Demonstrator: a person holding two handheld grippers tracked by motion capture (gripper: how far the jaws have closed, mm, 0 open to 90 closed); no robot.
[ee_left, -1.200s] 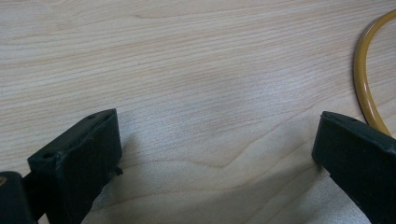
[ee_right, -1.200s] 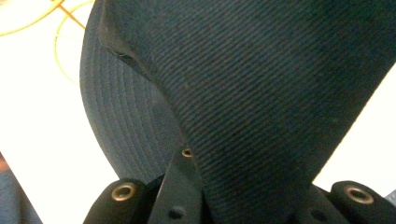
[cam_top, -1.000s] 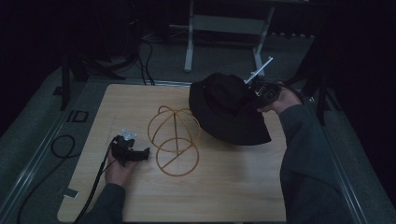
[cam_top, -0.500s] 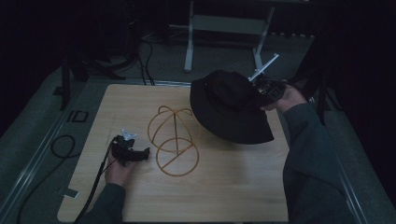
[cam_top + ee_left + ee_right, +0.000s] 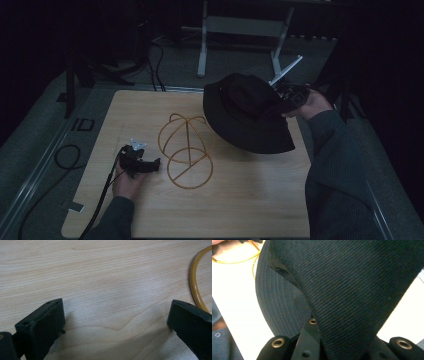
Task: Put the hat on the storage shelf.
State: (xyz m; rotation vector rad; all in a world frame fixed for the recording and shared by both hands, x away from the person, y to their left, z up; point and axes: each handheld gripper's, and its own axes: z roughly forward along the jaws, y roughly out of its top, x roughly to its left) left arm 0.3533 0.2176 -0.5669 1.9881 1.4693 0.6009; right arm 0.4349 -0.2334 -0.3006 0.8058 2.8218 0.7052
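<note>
High view is dim and underexposed: surroundings fall to near black, and the wooden table [image 5: 225,210] is the one lit area, soft and low in contrast. The black hat [image 5: 247,112] reads as a dark mass with little detail. Left gripper view is bright and evenly lit, wood grain sharp mid-frame, soft shadow under the near black jaws, which blur slightly. Right gripper view is overexposed: table blows out white, hat weave crisp, corners soft.
</note>
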